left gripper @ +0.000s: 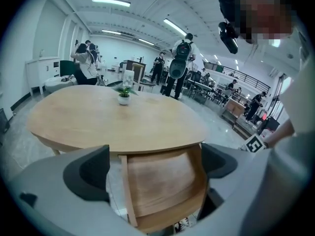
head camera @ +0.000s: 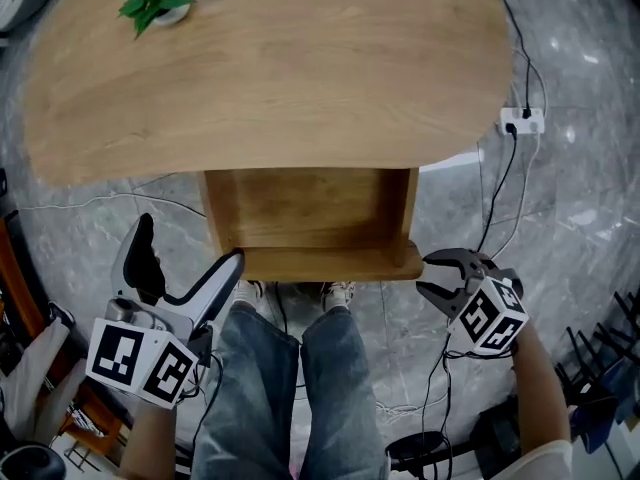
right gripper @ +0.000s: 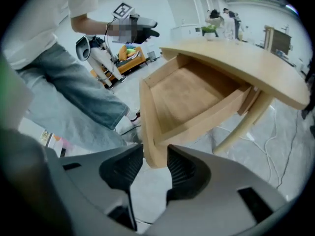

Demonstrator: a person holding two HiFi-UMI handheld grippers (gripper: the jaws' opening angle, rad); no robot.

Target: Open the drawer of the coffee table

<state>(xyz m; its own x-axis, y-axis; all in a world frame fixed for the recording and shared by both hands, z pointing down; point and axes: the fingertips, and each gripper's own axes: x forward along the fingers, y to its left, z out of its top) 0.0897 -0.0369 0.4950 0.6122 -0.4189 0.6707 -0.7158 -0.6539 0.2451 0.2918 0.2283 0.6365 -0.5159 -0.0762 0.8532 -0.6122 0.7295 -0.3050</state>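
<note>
Beneath the bench [head camera: 280, 78] edge, the drawer [head camera: 310, 213] stood pulled out. The right claw [head camera: 430, 276] sat at its front corner, jaws slightly parted, not clamped; the left claw [head camera: 190, 250] gaped wide, holding nothing.

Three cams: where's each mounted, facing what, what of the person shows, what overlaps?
Head view: on the person's head, steeply down onto the coffee table and open drawer; shows left gripper, right gripper, forearms, jeans.
Left gripper view: on the left gripper, across drawer and table toward people beyond; shows its wide-apart jaws.
Right gripper view: on the right gripper, at the drawer's front corner from the side; shows its narrowly parted jaws, jeans.
Shared: all three see drawer and potted plant.
</note>
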